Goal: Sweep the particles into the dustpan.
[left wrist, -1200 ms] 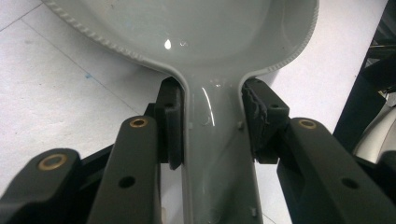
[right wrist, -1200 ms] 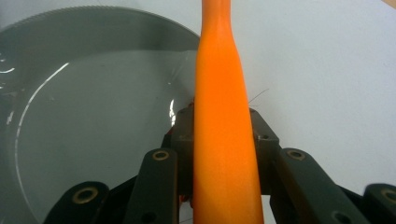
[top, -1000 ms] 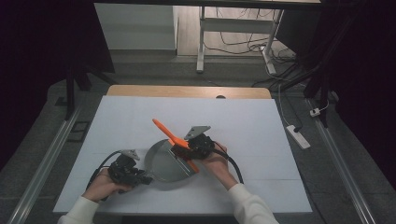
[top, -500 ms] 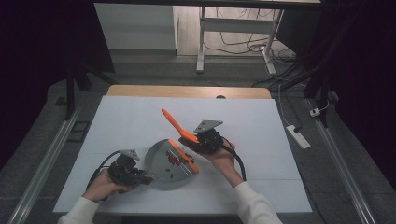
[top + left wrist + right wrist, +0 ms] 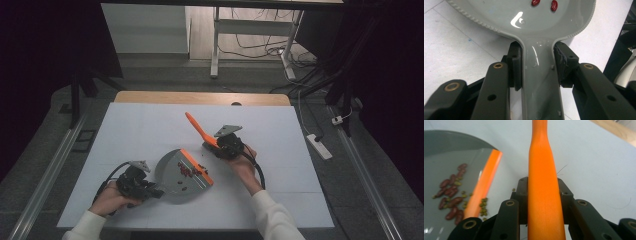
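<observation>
Sweeping beans: left gripper (image 5: 150, 190) clamps the grey dustpan (image 5: 176, 175) handle at near centre, right gripper (image 5: 216, 148) grips an orange brush (image 5: 199, 131) just right; next, likely brushing stray green bits (image 5: 484, 206) past the pan's lip.
</observation>
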`<state>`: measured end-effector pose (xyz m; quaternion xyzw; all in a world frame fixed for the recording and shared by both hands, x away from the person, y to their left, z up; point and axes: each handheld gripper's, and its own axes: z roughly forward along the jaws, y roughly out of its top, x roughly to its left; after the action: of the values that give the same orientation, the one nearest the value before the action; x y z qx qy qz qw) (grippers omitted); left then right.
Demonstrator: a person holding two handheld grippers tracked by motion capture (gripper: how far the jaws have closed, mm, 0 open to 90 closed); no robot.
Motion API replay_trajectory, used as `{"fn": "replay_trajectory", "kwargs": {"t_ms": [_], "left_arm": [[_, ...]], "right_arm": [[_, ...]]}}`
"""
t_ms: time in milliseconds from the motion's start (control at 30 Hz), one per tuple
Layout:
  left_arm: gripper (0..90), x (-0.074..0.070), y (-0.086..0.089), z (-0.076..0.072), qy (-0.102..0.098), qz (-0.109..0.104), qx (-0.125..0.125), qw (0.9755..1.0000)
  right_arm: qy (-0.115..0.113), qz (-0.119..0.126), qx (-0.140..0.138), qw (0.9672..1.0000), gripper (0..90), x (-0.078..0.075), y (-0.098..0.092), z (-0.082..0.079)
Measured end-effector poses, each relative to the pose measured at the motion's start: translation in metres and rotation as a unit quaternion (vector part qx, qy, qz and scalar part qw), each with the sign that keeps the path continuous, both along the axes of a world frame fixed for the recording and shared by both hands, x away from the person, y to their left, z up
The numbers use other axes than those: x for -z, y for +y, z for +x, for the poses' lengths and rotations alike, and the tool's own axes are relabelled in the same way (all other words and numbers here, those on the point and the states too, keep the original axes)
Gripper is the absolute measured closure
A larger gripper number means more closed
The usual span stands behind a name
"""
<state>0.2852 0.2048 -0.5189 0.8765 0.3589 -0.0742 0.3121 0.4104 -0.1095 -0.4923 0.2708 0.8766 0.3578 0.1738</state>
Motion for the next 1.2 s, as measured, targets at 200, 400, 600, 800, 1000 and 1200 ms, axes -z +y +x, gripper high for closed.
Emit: {"fn": "replay_trajectory", "kwargs": {"t_ms": [200, 400, 600, 800, 1000, 1200], "left_arm": [[61.6, 0.001, 0.0, 0.0, 0.001, 0.001, 0.0, 1.0], [61.5, 0.0, 0.0, 0.0, 0.0, -0.001, 0.0, 1.0], [61.5, 0.0, 0.0, 0.0, 0.0, -0.002, -0.002, 1.0], [61.6, 0.0, 0.0, -0.001, 0.0, -0.001, -0.002, 1.0], [61.6, 0.0, -0.001, -0.001, 0.0, 0.0, -0.002, 1.0], [61.6, 0.001, -0.001, -0.001, 0.0, 0.001, -0.002, 1.0]], "right_arm": [[0.009, -0.007, -0.011, 0.9999, 70.3, 0.004, 0.005, -0.003], [0.013, -0.009, -0.023, 0.9996, 70.2, 0.005, 0.011, -0.011], [0.022, -0.004, -0.035, 0.9991, 70.2, 0.005, 0.013, -0.016], [0.026, -0.001, -0.04, 0.9989, 70.2, 0.005, 0.016, -0.023], [0.034, 0.007, -0.048, 0.9983, 70.2, 0.005, 0.019, -0.029], [0.038, 0.014, -0.057, 0.9976, 70.2, 0.006, 0.024, -0.033]]}}
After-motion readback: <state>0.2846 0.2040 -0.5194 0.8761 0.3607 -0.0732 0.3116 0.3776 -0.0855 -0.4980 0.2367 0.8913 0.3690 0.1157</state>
